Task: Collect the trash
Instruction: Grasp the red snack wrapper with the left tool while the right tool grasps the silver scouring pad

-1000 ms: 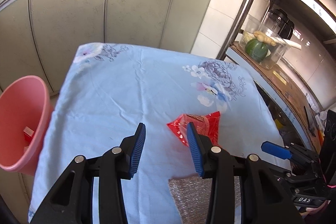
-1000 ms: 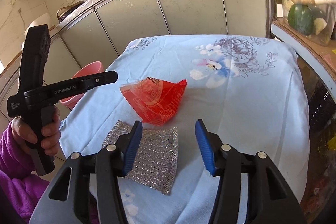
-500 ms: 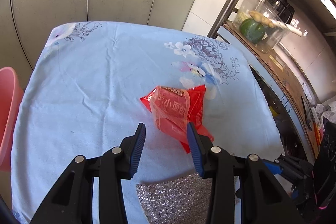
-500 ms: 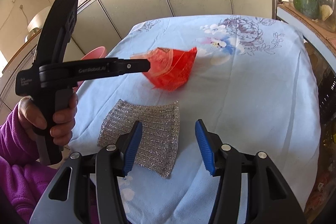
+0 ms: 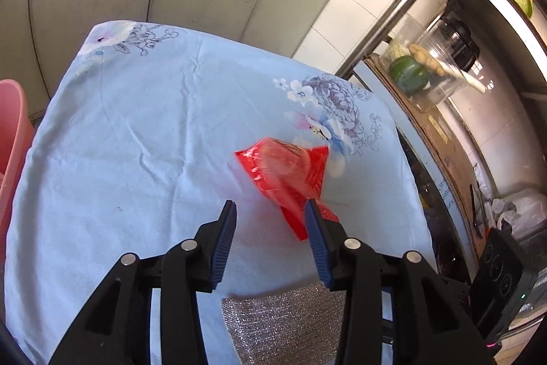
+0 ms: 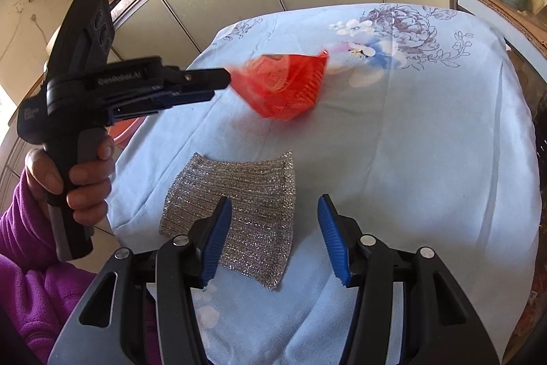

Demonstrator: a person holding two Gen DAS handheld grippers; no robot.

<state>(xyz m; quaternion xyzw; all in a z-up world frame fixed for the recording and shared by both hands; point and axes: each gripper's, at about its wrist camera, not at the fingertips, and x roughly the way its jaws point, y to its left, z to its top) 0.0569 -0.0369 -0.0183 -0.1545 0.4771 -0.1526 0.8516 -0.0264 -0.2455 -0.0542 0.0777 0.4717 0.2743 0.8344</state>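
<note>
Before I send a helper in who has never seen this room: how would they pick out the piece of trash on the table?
Find the table under the pale blue floral cloth. Near its middle, beside the printed purple flower, lies a wrapper, with a silver scouring cloth on the nearer side of it. The wrapper is the only red thing there: crinkled, see-through plastic.

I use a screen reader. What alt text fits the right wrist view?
A hand-held left tool reaches a red plastic wrapper on a blue floral tablecloth. The right tool hangs open above a silver mesh scouring cloth in the foreground.
</note>
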